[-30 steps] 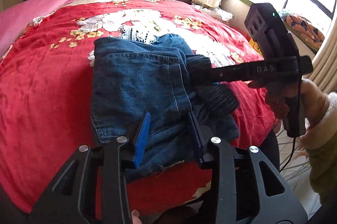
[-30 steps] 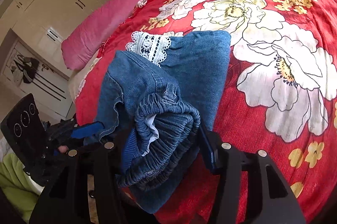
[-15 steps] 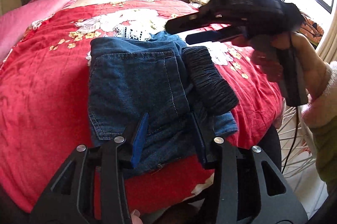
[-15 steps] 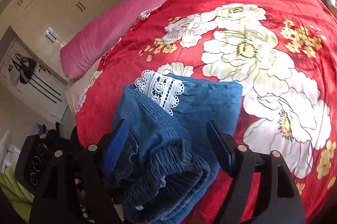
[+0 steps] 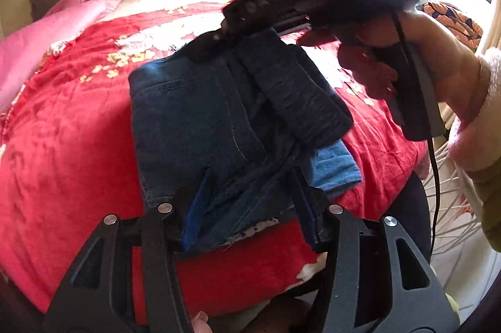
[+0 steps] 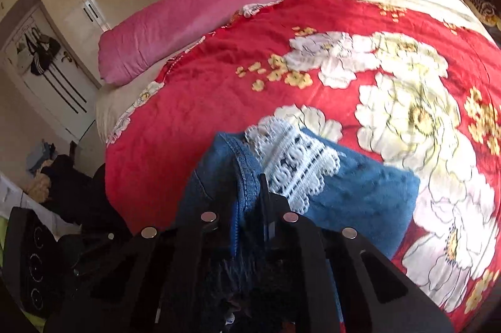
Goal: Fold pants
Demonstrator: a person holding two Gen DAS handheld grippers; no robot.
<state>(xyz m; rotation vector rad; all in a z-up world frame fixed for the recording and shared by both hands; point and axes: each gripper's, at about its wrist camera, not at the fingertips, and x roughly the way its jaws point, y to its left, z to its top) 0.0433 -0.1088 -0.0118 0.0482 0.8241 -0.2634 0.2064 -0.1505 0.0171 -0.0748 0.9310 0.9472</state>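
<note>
**Right jaws pinched on the denim, left jaws spread**

My right gripper (image 6: 250,226) has its jaws closed on the pants (image 5: 200,120) at the folded far edge. My left gripper (image 5: 250,207) stands spread wide, straddling the near hem. Beyond them, the bed's red blanket (image 6: 219,82).

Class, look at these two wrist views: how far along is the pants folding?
Done: the pants lie folded into a compact block on the red blanket. In hand: the right gripper is shut on a denim edge beside the lace trim; the left gripper is open around the near hem. Left: probably one last fold or tidy.
</note>
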